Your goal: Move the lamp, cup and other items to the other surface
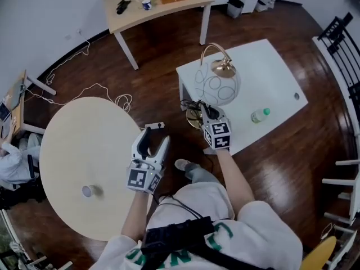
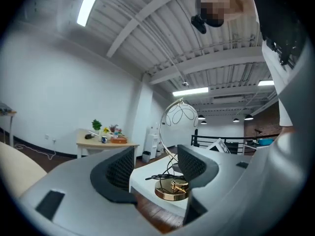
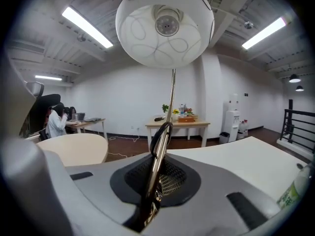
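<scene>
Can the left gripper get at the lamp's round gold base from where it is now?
Probably yes. The left gripper is open and empty, and the round gold base sits straight ahead at the edge of the white table, with nothing between. The black cord coiled beside it could snag.

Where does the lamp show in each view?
Head view: lamp centre right, at the white table's near corner.
Left gripper view: lamp low centre, beyond the open jaws.
Right gripper view: shade top centre, stem between the shut jaws.
Shared landmark: wooden table.
</scene>
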A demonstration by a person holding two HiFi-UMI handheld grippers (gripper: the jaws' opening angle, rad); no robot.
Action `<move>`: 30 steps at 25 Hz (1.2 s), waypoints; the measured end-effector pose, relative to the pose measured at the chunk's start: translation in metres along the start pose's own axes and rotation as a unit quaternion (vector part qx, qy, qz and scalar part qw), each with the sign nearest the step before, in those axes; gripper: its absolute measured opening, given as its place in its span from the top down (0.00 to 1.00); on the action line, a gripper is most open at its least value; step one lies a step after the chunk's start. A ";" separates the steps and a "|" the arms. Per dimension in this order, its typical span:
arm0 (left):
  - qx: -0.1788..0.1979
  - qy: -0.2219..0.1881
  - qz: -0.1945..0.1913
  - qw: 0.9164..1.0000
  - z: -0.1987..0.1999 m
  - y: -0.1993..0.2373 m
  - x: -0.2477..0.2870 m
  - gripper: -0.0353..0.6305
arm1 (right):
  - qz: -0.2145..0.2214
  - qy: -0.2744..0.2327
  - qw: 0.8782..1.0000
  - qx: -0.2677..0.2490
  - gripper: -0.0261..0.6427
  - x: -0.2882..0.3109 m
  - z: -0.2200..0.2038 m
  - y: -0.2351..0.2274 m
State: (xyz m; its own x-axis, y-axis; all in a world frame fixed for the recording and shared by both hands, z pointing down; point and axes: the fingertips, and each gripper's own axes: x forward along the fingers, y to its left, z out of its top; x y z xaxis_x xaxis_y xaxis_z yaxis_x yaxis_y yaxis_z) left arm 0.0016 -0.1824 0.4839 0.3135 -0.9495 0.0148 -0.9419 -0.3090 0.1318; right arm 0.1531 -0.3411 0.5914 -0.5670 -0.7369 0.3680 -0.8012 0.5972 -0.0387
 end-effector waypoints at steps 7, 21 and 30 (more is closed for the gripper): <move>-0.005 0.024 -0.060 0.998 -0.022 -0.040 0.081 0.54 | -0.090 -0.004 0.995 0.031 0.92 0.010 -0.010 -0.119; -0.001 0.061 -0.073 0.995 -0.070 -0.030 0.142 0.54 | -0.184 -0.020 0.982 0.039 0.92 0.084 -0.068 -0.240; -0.041 0.069 -0.044 0.996 -0.058 -0.029 0.150 0.54 | -0.179 -0.025 0.982 0.054 0.92 0.077 -0.077 -0.232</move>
State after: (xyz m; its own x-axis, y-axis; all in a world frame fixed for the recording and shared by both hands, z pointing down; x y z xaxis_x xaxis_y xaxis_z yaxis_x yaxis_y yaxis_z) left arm 0.0826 -0.3132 0.5399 0.4123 -0.9011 0.1343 -0.8993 -0.3790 0.2181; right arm 0.3101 -0.5121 0.7004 -0.2524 -0.9095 0.3303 -0.9649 0.2622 -0.0153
